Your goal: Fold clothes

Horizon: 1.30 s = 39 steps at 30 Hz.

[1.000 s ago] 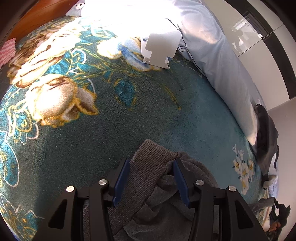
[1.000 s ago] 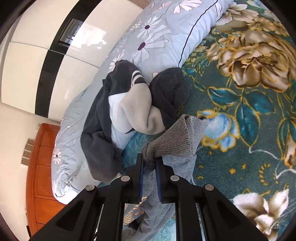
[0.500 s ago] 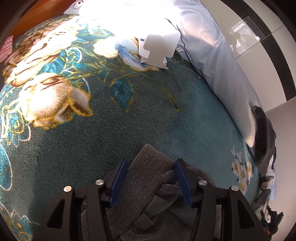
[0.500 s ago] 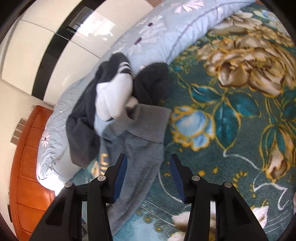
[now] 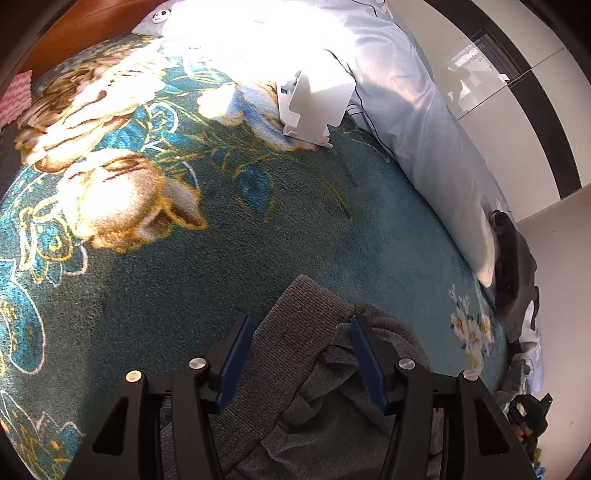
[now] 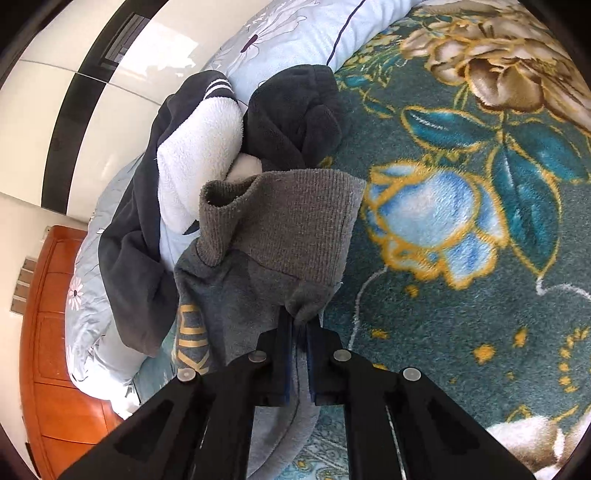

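Sweater (image 6: pixel 266 258), grey, is lying on the teal floral bedspread (image 6: pixel 480 295), right gripper (image 6: pixel 300 328) pinching its ribbed hem for folding, left gripper (image 5: pixel 299 354) straddling its other end (image 5: pixel 295 332), unclamped.

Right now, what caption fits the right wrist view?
Right gripper pinching a grey sweater on the floral blanket.

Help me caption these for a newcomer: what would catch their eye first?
The teal blanket with big gold flowers fills both views. On it, the grey sweater has its ribbed cuff just ahead of the right gripper, which is shut on the fabric. Behind it a dark-and-white fleece pile lies against the pale blue quilt.
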{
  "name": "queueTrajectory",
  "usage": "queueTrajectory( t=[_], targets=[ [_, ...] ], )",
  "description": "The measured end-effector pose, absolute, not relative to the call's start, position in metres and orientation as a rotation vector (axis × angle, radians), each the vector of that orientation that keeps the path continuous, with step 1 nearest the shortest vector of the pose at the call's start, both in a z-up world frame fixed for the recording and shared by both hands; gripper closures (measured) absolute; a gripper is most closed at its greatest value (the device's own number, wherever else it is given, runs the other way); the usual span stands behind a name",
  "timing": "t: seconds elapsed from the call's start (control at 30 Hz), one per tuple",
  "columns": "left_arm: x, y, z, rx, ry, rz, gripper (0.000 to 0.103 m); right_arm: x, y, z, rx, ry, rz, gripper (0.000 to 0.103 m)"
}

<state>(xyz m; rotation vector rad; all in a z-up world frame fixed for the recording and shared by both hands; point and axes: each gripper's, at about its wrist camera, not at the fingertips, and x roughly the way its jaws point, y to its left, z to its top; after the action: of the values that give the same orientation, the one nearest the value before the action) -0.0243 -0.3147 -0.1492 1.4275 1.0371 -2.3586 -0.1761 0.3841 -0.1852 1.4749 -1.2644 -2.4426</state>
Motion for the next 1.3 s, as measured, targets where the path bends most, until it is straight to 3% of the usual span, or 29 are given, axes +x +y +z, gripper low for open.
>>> queueTrajectory(
  t=[0.37, 0.57, 0.63, 0.8, 0.93, 1.0, 1.03, 1.1, 1.2, 1.3],
  targets=[
    [-0.042, -0.321, -0.152, 1.433, 1.002, -2.361, 0.043, -0.085, 0.444, -0.13, 1.302, -1.222, -2.685, 0.099],
    [-0.057, -0.31, -0.168, 1.551, 0.955, -2.363, 0.043, -0.039, 0.463, -0.17, 1.457, -1.394, -2.663, 0.099],
    [-0.06, -0.307, -0.168, 1.559, 0.95, -2.38, 0.042, -0.03, 0.463, -0.176, 1.488, -1.343, -2.666, 0.099],
    [-0.065, -0.306, -0.169, 1.576, 0.987, -2.4, 0.042, -0.021, 0.451, -0.148, 1.479, -1.216, -2.729, 0.093],
    [-0.067, -0.306, -0.17, 1.57, 0.994, -2.394, 0.042, -0.022, 0.424, -0.118, 1.542, -0.865, -2.91, 0.083],
    [-0.068, -0.304, -0.169, 1.562, 0.98, -2.395, 0.042, -0.027, 0.413, -0.109, 1.526, -0.791, -2.937, 0.073],
    [-0.069, -0.303, -0.169, 1.563, 0.971, -2.398, 0.043, -0.032, 0.404, -0.104, 1.482, -0.745, -2.931, 0.072],
    [-0.071, -0.302, -0.169, 1.569, 0.962, -2.387, 0.043, -0.051, 0.386, -0.107, 1.444, -0.733, -2.805, 0.067],
    [-0.073, -0.3, -0.167, 1.569, 0.934, -2.367, 0.045, -0.085, 0.359, -0.126, 1.459, -0.865, -2.573, 0.066],
    [-0.073, -0.298, -0.162, 1.546, 0.896, -2.358, 0.061, -0.112, 0.336, -0.145, 1.529, -0.957, -2.421, 0.066]
  ],
)
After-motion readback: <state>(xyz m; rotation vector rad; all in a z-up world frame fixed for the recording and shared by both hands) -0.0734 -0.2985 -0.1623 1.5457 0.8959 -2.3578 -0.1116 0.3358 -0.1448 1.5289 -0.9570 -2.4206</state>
